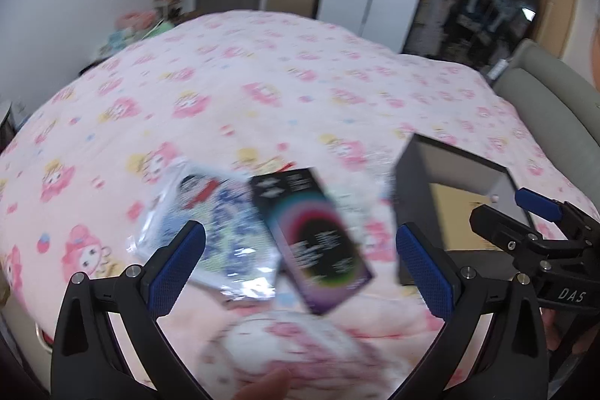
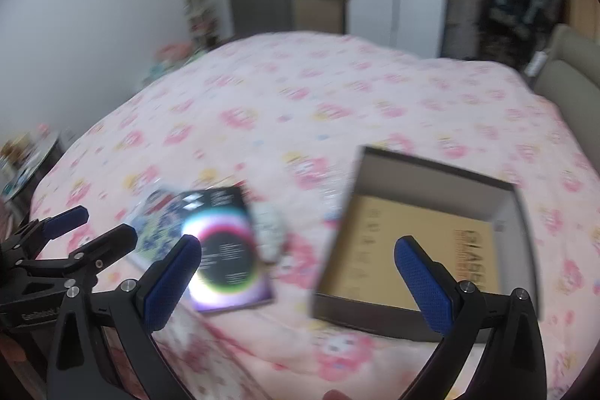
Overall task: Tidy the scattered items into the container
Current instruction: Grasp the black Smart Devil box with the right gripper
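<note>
On the pink bedspread point(image 1: 262, 92) lie one dark box point(image 2: 431, 235), one card point(image 1: 313, 238), one packet point(image 1: 225, 223); both hand-held grippers gape empty.

"DAS" on right tongs point(image 1: 532, 212) body.

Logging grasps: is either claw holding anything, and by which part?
Nothing is held. The left claw and right claw are both open above the bedspread.

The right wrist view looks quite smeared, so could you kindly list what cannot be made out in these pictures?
- Dark box, right wrist view: print lost to blur and glare.
- Brown sheet in the open container: lettering blurred.
- Plastic packet, left wrist view: partly under the dark box, contents unclear.
- Small white item: too blurred to name.
</note>
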The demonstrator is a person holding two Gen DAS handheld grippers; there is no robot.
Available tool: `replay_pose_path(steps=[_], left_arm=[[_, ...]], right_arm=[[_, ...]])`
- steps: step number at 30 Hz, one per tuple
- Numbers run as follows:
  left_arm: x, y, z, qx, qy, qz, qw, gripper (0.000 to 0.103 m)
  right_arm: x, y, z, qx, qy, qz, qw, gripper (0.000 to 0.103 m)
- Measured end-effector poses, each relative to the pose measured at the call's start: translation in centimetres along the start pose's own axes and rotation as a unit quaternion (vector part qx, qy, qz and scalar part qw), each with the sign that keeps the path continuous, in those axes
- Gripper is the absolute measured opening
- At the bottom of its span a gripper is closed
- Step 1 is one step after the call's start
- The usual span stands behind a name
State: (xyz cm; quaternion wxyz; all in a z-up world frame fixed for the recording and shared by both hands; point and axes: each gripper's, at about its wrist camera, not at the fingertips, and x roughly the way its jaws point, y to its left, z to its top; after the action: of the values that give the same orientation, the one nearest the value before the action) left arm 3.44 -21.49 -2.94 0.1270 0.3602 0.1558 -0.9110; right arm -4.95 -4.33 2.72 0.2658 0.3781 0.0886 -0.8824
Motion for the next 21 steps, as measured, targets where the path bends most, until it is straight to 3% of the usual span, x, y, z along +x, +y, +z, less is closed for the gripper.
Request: replay_pose_path(steps=[5,7,11,14,19,21], left_arm=[[2.5,4.8,-0.7,-0.051,0.031,0.003,0.9982,0.096],[3.4,5.6,-0.9,-0.065,0.047,-0.006,0.9968,0.091],[5.8,7.0,-0.7,-0.08,0.078,-0.026,0.9935,0.076],[8.0,7.5,0.0,-0.086,0.106,-0.063,0.9886,0.069],[12.2,6.3,1.3,-0.065,0.17,-0.141,0.9732,0.068],[13.6,5.9,1.5,-0.06,0.189,-0.156,0.9675,0.068]], right_arm=[[5.2,3.4,0.3,-0.018,0.046,0.054,0.997,0.103],[7.7,4.2,0.3,-0.022,0.073,0.057,0.995,0.098],[12.0,4.9,-0.7,-0.01,0.136,0.082,0.987,0.072],[14.3,5.5,-1.5,-0.012,0.167,0.096,0.981,0.063],[16.9,5.3,-2.0,-0.008,0.196,0.098,0.976,0.062],[17.6,4.8,-2.3,-0.001,0.203,0.091,0.975,0.062]])
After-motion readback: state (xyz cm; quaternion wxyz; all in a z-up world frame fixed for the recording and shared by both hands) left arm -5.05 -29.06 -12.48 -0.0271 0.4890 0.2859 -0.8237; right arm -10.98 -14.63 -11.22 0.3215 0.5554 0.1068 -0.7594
